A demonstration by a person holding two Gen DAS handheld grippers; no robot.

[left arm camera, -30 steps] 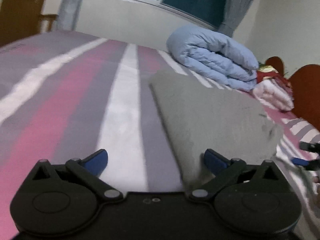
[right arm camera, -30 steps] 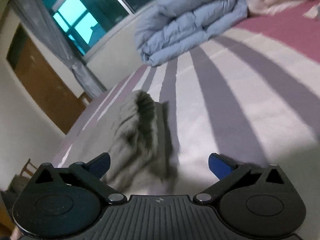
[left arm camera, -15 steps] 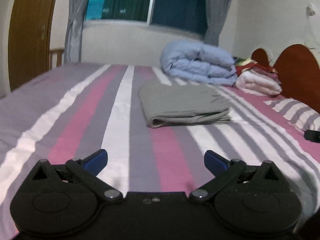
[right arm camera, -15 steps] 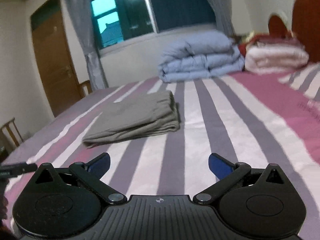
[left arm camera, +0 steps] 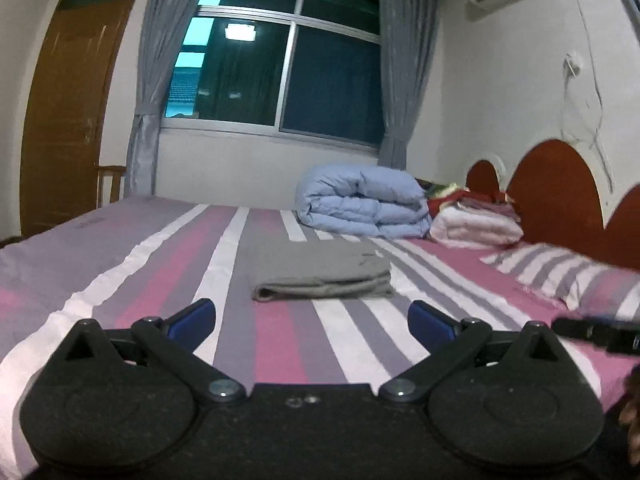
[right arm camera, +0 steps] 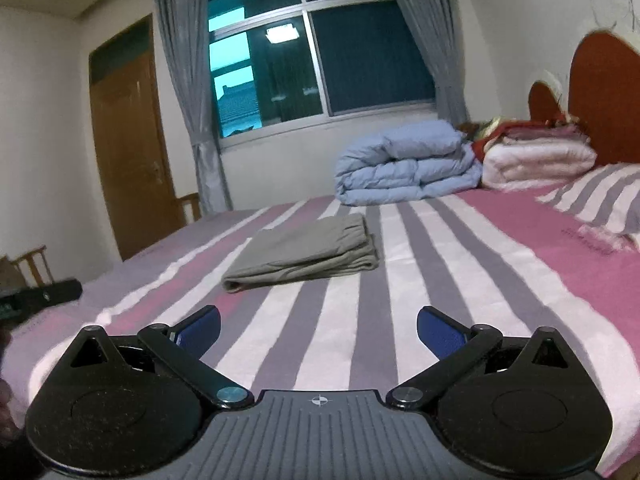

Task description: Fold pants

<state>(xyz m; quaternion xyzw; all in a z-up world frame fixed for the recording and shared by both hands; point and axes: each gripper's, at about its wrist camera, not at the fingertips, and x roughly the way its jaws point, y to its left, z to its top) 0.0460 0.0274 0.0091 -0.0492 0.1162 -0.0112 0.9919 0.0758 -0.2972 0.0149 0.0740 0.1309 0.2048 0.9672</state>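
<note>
Jaws of left gripper and right gripper both spread wide, empty, held over the bed's near edge; folded grey pants lie flat mid-bed, well apart ahead of both.

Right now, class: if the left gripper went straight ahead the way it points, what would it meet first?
Probably the folded grey pants, lying flat on the striped bedsheet ahead of the open left gripper. Only bare sheet lies between them. Depth is unclear; angled slightly downward, it would touch the sheet first.
</note>
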